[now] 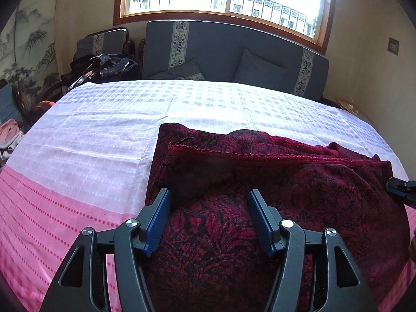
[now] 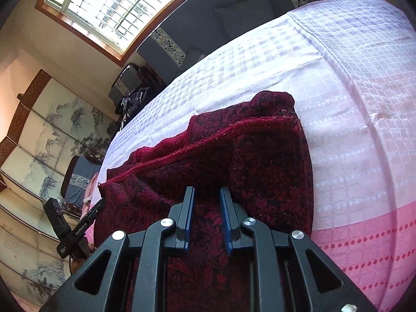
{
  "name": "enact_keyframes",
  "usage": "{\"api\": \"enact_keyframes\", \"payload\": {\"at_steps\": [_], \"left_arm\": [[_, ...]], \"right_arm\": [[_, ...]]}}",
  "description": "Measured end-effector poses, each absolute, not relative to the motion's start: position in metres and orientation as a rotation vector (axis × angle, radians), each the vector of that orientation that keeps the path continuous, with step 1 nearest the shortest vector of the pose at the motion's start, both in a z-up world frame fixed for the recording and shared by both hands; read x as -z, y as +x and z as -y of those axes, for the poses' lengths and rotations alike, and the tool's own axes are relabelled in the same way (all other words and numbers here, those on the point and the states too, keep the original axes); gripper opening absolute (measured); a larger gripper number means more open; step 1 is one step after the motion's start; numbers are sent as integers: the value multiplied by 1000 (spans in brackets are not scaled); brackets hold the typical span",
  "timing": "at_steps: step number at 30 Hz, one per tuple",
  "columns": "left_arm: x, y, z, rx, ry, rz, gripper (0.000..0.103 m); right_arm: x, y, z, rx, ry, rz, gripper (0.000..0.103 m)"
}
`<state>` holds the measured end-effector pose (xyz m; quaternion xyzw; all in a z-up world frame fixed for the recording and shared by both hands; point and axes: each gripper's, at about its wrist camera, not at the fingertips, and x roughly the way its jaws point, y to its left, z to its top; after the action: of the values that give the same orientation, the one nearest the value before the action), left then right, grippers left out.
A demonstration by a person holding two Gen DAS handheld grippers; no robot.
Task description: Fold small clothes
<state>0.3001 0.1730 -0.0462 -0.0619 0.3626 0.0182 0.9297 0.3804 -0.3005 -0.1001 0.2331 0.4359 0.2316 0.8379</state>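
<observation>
Though the near edge of the cloth is cut off by both frames, the rest reads fine.
Hidden: pink pile (image 1: 9, 135) at far left is clipped and blurred, can't tell what it is; the cloth's lower hem is under the gripper bodies.
Left gripper (image 1: 209, 195): jaws spread wide over the cloth, pads not pinching anything.
Garment (image 1: 273, 182): dark red floral knit with black pattern, folded over once, fuzzy hem on top, lying on the pink-and-white bedspread (image 1: 91, 135), near side, right of centre.
Right gripper (image 2: 206, 191): jaws narrowly apart, above the fabric, no clear pinch; only its tip shows in the left view.
</observation>
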Motion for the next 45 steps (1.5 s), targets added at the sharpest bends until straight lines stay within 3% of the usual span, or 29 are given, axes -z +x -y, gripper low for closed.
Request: {"api": "enact_keyframes", "payload": {"at_steps": [7,15,29,31,39,45], "left_arm": [[24,264,-155,-126,11,-645,68],[12,231,-141,-151,87,-588,75],[18,207,-143,-199,123,-578,88],[20,210,-145,-200,127,-581,89],[32,221,-153,-186,157,-594,90],[37,227,-162,-137,149,-585,90]], "right_arm": [[59,298,291,-551,400,-743,43],[86,238,260,-506,218,-774,43],[112,239,230,-354,41,-792,47],[113,240,227,-356,33,-802,57],[116,239,215,-355,-32,-802,70],[115,240,216,-376,-3,-800,73]]}}
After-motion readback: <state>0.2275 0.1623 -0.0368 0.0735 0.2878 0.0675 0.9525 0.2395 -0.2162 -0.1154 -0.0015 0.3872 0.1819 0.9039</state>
